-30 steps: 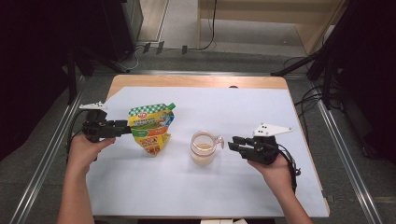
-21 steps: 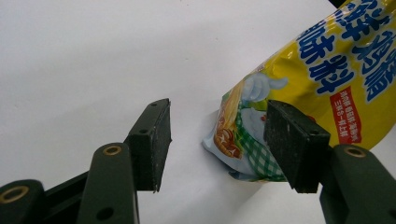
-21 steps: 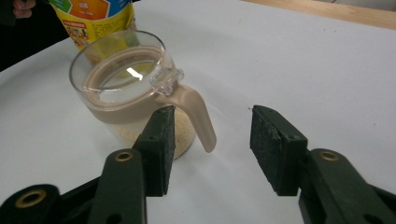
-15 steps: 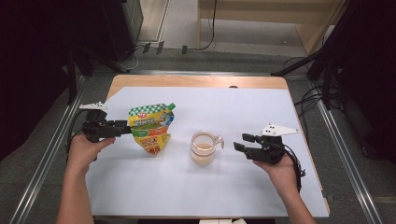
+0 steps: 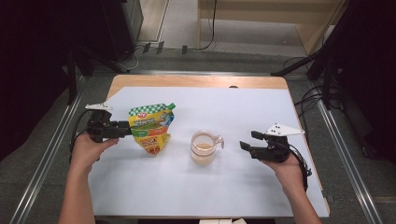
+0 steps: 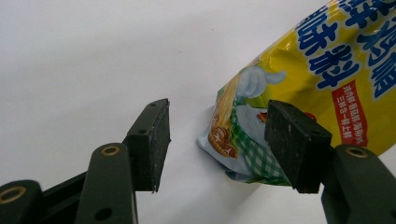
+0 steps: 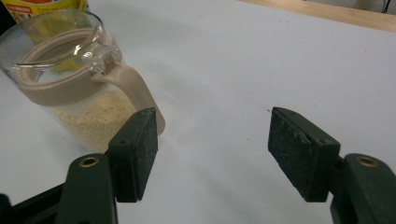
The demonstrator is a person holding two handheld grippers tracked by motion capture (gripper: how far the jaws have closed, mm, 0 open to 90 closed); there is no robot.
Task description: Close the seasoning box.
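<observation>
We judge the pouring as done: the clear glass mug with the beige band and handle (image 5: 204, 148) stands upright near the middle of the white table cover (image 5: 243, 112), holding a layer of pale granules at its bottom. To its left the yellow-and-green printed foil pouch with a green corner spout (image 5: 152, 128) is propped on its lower end, well apart from the mug. Our left gripper (image 5: 125, 129) holds its jaws spread around the pouch's near edge — in the left gripper view neither pad visibly presses on the foil (image 6: 261, 154), so we take it as released. Our right gripper (image 5: 248, 140) sits to the right of the mug; its jaws have just been opening and nothing lies between them, the handle just beside one pad (image 7: 137, 149). What is left, we judge, is only to draw both hands back.
</observation>
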